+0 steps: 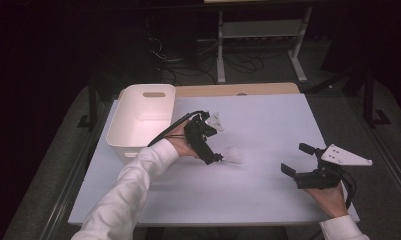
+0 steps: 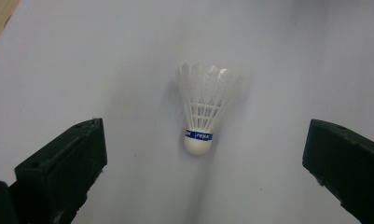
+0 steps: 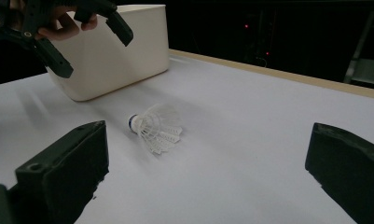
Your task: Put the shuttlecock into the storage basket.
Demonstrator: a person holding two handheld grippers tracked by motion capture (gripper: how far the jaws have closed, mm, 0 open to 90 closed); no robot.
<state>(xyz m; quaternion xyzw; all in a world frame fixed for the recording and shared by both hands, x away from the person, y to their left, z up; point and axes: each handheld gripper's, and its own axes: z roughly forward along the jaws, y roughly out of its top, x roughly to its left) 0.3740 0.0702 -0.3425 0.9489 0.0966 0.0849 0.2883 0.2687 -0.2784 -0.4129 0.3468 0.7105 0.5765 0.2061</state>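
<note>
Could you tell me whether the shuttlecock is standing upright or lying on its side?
Lying on its side: the shuttlecock rests on the white table, cork and feather skirt both down on the surface.

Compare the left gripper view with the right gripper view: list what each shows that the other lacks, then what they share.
Left gripper view alone: the blue band with lettering round the shuttlecock's cork, read from above.

Right gripper view alone: the white bin behind the shuttlecock, and the left gripper hovering open above it.

Shared: the white shuttlecock lying on the pale table, between open black fingers.
</note>
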